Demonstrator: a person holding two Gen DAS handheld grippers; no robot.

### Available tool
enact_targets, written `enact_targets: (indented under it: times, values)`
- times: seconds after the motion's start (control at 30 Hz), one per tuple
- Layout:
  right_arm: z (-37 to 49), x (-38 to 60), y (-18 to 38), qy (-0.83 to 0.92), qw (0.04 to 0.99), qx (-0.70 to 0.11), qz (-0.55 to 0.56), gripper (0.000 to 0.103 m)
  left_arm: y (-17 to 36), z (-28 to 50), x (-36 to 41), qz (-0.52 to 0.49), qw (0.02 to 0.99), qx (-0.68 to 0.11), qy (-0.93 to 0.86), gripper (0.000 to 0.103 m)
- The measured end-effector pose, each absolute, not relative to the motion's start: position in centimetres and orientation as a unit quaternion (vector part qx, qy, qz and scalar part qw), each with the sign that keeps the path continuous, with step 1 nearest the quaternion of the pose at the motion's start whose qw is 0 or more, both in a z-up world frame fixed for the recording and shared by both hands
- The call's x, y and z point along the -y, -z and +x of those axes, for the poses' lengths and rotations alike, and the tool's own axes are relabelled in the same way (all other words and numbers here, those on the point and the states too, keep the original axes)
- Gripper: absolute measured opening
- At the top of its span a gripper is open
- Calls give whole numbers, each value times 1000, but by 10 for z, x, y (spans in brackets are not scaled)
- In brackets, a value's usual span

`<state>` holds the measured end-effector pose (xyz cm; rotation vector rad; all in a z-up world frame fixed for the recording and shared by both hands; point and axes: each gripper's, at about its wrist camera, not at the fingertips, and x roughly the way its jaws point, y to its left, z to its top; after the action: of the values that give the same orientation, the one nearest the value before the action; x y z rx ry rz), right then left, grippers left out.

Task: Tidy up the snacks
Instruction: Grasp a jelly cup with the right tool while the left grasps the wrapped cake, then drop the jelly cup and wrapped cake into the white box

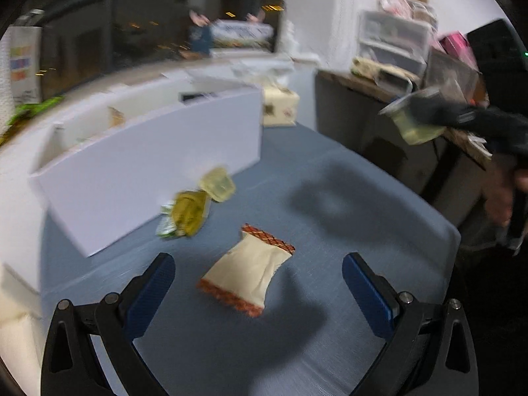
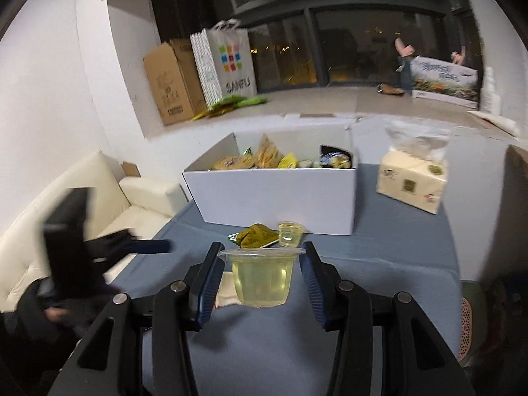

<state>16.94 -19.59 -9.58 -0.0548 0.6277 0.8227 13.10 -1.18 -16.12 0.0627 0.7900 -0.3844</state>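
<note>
The right gripper [image 2: 260,275] is clamping a jelly cup [image 2: 260,277] aloft, facing the white box [image 2: 280,194]. The left gripper [image 1: 259,288] is hovering spread wide over the cream snack packet [image 1: 246,272] on the table [image 1: 346,231].

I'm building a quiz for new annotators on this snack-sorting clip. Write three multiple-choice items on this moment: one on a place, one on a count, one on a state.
1. Where does the cream packet lie?
A. in the white box
B. on the blue cloth
C. on the sofa

2. How many jelly cups stand on the cloth by the white box?
A. one
B. three
C. none

3. The left hand-held gripper is:
A. open
B. shut on a packet
C. shut on a cup

Key: B, the packet rests on the blue cloth between the open fingers. A, one small jelly cup stands there; the other jelly cup is in the right hand-held gripper. A, its fingers stand wide apart, empty.
</note>
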Motion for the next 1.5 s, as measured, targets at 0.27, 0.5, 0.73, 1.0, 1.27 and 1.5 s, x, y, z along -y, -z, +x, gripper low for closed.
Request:
enact_targets:
  times: [0.27, 0.5, 0.73, 1.0, 1.27, 1.5]
  values:
    - [150, 226, 94, -388, 877, -284, -2, 51, 198, 176, 19, 89, 871, -436, 210, 99]
    - [150, 230, 102, -389, 874, -292, 6, 51, 200, 175, 21, 80, 864, -454, 204, 49]
    - [148, 226, 110, -392, 870, -301, 7, 51, 172, 147, 5, 26, 896, -405, 179, 49]
    - [155, 227, 115, -384, 870, -307, 34, 51, 103, 79, -44, -111, 952, -271, 86, 49]
    - [176, 198, 84, -402, 871, -280, 29, 51, 47, 82, -84, -149, 965, -212, 48, 49]
    - [240, 149, 45, -415, 868, -272, 28, 51, 12, 184, -110, -149, 964, -217, 36, 49]
